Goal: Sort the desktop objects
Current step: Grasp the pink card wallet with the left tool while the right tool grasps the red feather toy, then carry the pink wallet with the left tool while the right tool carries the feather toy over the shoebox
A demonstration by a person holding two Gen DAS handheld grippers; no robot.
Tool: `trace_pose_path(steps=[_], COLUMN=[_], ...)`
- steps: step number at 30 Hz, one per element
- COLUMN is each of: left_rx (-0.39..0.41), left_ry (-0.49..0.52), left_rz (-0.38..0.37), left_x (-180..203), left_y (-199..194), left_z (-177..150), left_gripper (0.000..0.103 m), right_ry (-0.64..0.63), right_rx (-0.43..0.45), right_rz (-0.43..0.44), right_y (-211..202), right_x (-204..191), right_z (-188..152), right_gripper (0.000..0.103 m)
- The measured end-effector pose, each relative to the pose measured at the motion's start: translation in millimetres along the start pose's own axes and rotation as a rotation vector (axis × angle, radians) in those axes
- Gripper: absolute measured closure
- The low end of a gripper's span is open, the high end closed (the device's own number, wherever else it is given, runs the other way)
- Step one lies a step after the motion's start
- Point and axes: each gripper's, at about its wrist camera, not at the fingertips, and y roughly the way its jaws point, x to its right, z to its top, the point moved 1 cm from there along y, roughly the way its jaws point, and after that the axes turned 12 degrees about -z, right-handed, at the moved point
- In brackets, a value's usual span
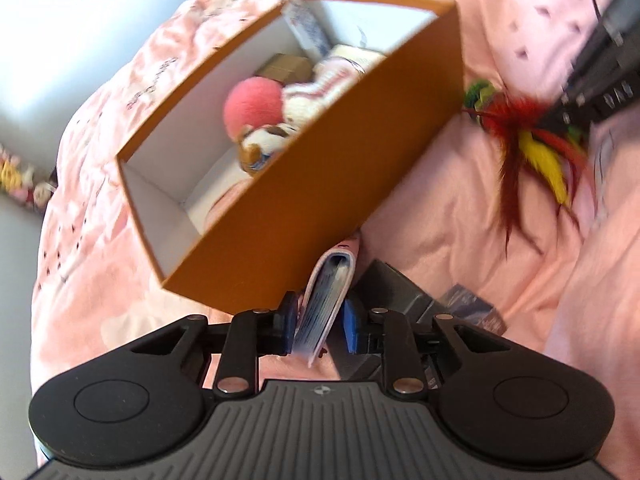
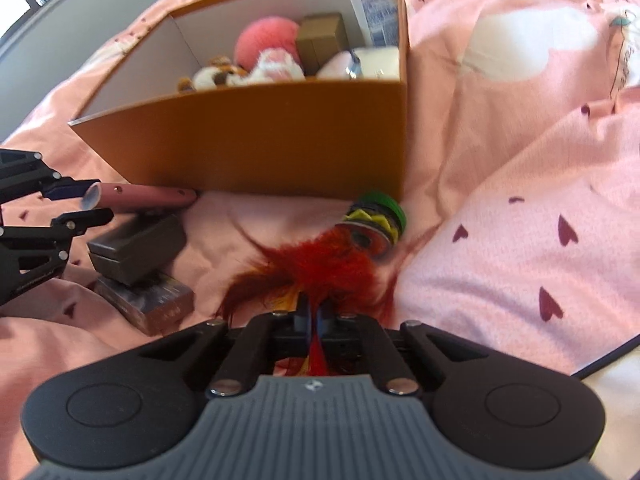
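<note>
While both tools sit low on the pink bedspread (image 2: 500, 240), each already has something. Left tool (image 1: 320, 320): jaws partly drawn in around a pink-covered booklet (image 1: 326, 300), edge-on between the blue pads (image 1: 352, 322); looks pinched, though pad contact on the right side isn't clear. In the right wrist view the booklet reads as a long flat pink bar (image 2: 140, 196), one end at the left tool (image 2: 76, 204), far end touching the base of the orange box (image 2: 256, 136). Right tool (image 2: 314, 320): jaws pressed together on the red feathers of a shuttlecock (image 2: 344, 256), whose green weighted base lies ahead, just beside the box's near right corner.

Key relation: box lies dead ahead of both tools, open top above them, and the booklet's long axis points straight at its wall. Left hand is nearer. Judgement: lift clear of the rim first, then forward. Box already holds plush toys (image 2: 256, 64) and small cartons. A dark case (image 2: 136, 248) stacked on a flat pack (image 2: 148, 304) waits beside the left tool.
</note>
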Motion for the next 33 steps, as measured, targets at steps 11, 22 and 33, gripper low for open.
trace_pose_path(steps=[11, 22, 33], left_rx=[0.129, 0.268, 0.408], left_ry=[-0.220, -0.326, -0.339], left_rz=[-0.081, -0.143, -0.148], left_x=[-15.0, -24.3, -35.9], left_y=[-44.8, -95.8, -135.6], left_z=[6.0, 15.4, 41.0], left_gripper=[0.084, 0.085, 0.085], right_ry=[0.045, 0.076, 0.060], right_rx=[0.077, 0.167, 0.296], right_rz=[0.125, 0.214, 0.203], right_y=[-40.1, -81.4, -115.8], right_x=[-0.1, 9.0, 14.1], right_z=[11.6, 34.9, 86.7], right_gripper=[0.102, 0.102, 0.103])
